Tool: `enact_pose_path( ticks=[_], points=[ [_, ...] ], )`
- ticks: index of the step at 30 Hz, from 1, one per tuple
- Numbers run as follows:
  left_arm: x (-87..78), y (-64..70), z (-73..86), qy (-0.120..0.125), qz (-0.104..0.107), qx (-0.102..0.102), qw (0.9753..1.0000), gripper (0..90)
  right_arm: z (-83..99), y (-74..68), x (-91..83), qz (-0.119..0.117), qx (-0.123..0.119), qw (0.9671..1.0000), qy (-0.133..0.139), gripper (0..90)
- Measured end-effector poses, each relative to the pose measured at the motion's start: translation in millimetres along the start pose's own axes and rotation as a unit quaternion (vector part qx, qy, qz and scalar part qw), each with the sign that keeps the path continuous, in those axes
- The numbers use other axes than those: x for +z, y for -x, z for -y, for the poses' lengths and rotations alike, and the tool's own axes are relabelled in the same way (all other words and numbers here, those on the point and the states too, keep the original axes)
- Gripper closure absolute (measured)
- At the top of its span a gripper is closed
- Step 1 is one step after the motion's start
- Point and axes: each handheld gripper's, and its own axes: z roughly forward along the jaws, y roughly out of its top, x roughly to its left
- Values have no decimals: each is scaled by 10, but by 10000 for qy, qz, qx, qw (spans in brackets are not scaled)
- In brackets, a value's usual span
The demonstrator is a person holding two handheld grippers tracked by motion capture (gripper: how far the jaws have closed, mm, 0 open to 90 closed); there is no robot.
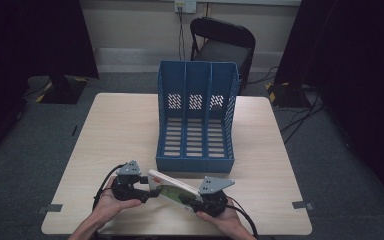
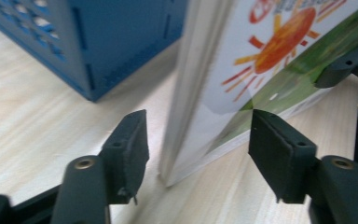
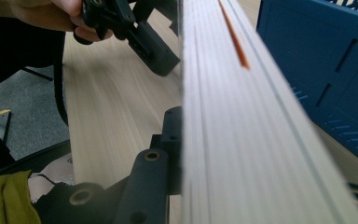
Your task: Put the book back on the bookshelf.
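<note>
Left gripper view looks along two black jaws standing wide apart, with the near end of a book (image 2: 261, 70) between them; neither pad touches it, a strip of table showing on each side. The book stands on its lower edge, tilted, its cover bearing an orange sun over a green band. Past its far end a black jaw of the other gripper presses on the cover.

Seen from the high view, the left gripper (image 1: 152, 192) sits at the book's (image 1: 172, 189) left end and the right gripper (image 1: 196, 204) at its right end, each held by a hand at the table's (image 1: 120, 130) near edge. The book runs slantwise between them, just in front of a blue file rack (image 1: 196, 117) with three slots, which stands upright at the table's middle.

Right gripper view has the book's white page edge (image 3: 242, 130) running up from between its jaws, the left jaw flat against the book; the jaws are closed on it. The rack's blue wall (image 3: 326, 70) lies just beside the book, and the left gripper's open jaws appear at the far end. A black chair (image 1: 225, 42) stands beyond the table.
</note>
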Motion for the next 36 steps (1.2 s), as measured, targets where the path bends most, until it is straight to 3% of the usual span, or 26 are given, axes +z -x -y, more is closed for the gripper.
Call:
enact_pose_path(
  ticks=[11, 15, 16, 17, 18, 19, 20, 21, 24, 26, 29, 31, 33, 36],
  points=[
    [-206, -179, 48, 178, -244, -392, 9988, 275, -18, 55, -75, -48, 126, 9999, -55, 766],
    [-255, -259, 71, 177, -523, -596, 9967, 247, -19, 60, -102, -64, 139, 9999, -56, 767],
    [-277, -313, 94, 134, -704, -743, 9947, 234, -16, 56, -122, -79, 150, 9998, -55, 767],
    [-277, -313, 94, 134, -704, -743, 9947, 228, -16, 56, -122, -79, 150, 9998, -55, 767],
    [-293, -373, 123, 35, -926, -896, 9917, 227, -18, 47, -145, -93, 141, 9998, -60, 767],
    [-293, -373, 123, 35, -926, -896, 9917, 227, -18, 47, -145, -93, 141, 9998, -60, 767],
    [-290, -438, 163, -107, -1163, -1056, 9875, 227, -23, 36, -170, -112, 138, 9998, -57, 767],
    [-290, -438, 163, -107, -1163, -1056, 9875, 228, -23, 36, -170, -112, 138, 9998, -57, 767],
    [-279, -560, 231, -380, -1337, -1485, 9791, 229, -33, 28, -197, -139, 190, 9997, -18, 767],
    [-265, -596, 282, -569, -1725, -1341, 9742, 229, -50, 19, -217, -106, 187, 9998, -1, 767],
    [-253, -600, 288, -537, -1882, -1248, 9727, 226, -60, 19, -229, -75, 181, 9998, 27, 767],
    [-226, -610, 298, -558, -2043, -1046, 9717, 218, -71, 23, -242, -52, 192, 9998, 44, 767],
    [-191, -603, 307, -577, -2268, -843, 9686, 203, -89, 25, -262, -44, 189, 9998, 62, 767],
    [-163, -604, 333, -529, -2328, -695, 9686, 138, -133, 21, -324, -16, 231, 9996, 176, 767]
  ],
)
